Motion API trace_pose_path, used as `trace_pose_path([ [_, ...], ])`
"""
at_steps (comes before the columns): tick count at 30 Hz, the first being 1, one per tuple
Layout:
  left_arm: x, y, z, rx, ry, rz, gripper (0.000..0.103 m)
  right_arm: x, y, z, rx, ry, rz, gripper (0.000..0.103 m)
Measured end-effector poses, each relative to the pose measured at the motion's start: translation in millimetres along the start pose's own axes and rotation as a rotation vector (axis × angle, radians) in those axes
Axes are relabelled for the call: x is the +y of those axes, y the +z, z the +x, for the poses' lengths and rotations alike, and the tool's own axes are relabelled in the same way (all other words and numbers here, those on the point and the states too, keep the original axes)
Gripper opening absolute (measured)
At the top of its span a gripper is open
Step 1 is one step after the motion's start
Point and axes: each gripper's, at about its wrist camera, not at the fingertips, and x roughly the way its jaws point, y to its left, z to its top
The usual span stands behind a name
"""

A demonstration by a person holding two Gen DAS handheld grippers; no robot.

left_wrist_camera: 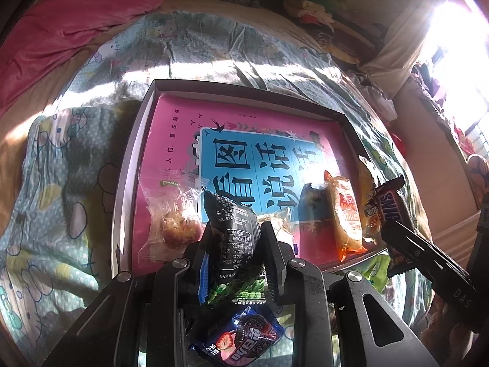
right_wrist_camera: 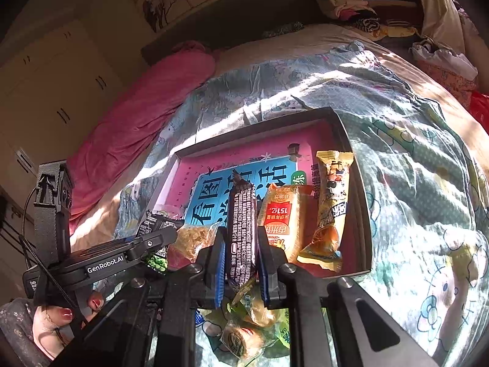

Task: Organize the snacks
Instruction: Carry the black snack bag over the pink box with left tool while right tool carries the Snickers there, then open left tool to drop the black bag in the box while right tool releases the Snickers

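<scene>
Left hand-held gripper (left_wrist_camera: 234,246) clamps black packet (left_wrist_camera: 233,232).

Pink book (left_wrist_camera: 171,128) with a blue title panel, orange packet (left_wrist_camera: 347,214), yellow wrapper (right_wrist_camera: 331,195), black pouch (left_wrist_camera: 235,226) printed white, teal cartoon-print quilt (left_wrist_camera: 55,198), pink blanket (right_wrist_camera: 137,116).
</scene>
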Motion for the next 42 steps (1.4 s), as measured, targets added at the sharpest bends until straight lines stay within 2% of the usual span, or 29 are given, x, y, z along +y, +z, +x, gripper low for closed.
trace_pose_path([
  [17, 1, 1, 2, -0.002, 0.005, -0.004, 0.029, -26, 3, 12, 0.006, -0.037, 0.056, 0.018],
  [30, 5, -1, 4, 0.003, 0.004, -0.018, 0.029, -32, 7, 26, 0.01, -0.081, 0.057, 0.019],
  [42, 6, 0, 5, 0.003, 0.003, -0.023, 0.03, -31, 6, 23, 0.005, -0.113, 0.045, 0.019],
])
